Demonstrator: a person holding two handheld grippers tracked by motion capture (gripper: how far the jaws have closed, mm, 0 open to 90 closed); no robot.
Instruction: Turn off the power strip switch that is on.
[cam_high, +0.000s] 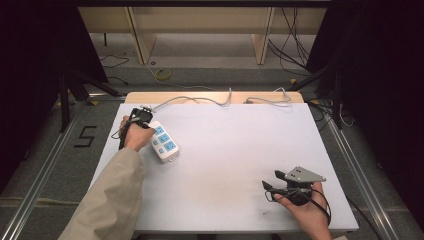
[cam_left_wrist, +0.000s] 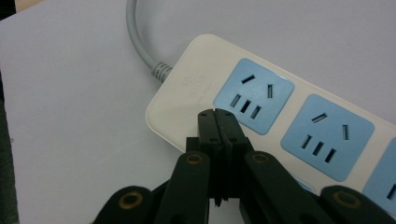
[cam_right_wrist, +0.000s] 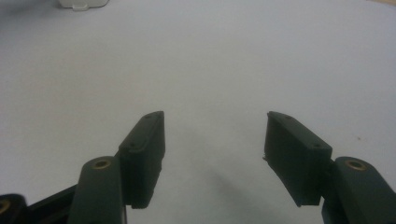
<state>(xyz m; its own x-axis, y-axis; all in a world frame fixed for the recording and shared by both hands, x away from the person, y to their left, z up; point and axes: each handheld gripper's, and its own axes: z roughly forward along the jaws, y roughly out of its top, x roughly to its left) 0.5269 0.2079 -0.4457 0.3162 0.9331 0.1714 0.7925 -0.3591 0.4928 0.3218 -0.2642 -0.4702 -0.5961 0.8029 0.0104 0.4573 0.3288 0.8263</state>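
Observation:
A white power strip (cam_high: 163, 142) with blue socket faces lies near the table's left edge, its grey cord (cam_high: 195, 98) running off the far edge. In the left gripper view the strip (cam_left_wrist: 196, 88) fills the upper right, cord (cam_left_wrist: 140, 44) entering at its end. My left gripper (cam_left_wrist: 218, 113) is shut, its closed jaw tips resting on or just over the strip's blank end beside the first blue socket (cam_left_wrist: 254, 95); nothing is between them. In the high view that gripper (cam_high: 145, 111) is at the strip's far end. My right gripper (cam_right_wrist: 215, 122) is open over bare table, low at the right (cam_high: 272, 180).
The white table (cam_high: 235, 150) has a wooden strip along its far edge, where a second grey cable (cam_high: 270, 100) lies. A beige sleeve (cam_high: 112, 200) crosses the near left corner. Floor cables and dark stands surround the table. A small white corner (cam_right_wrist: 84, 3) of the strip shows far off.

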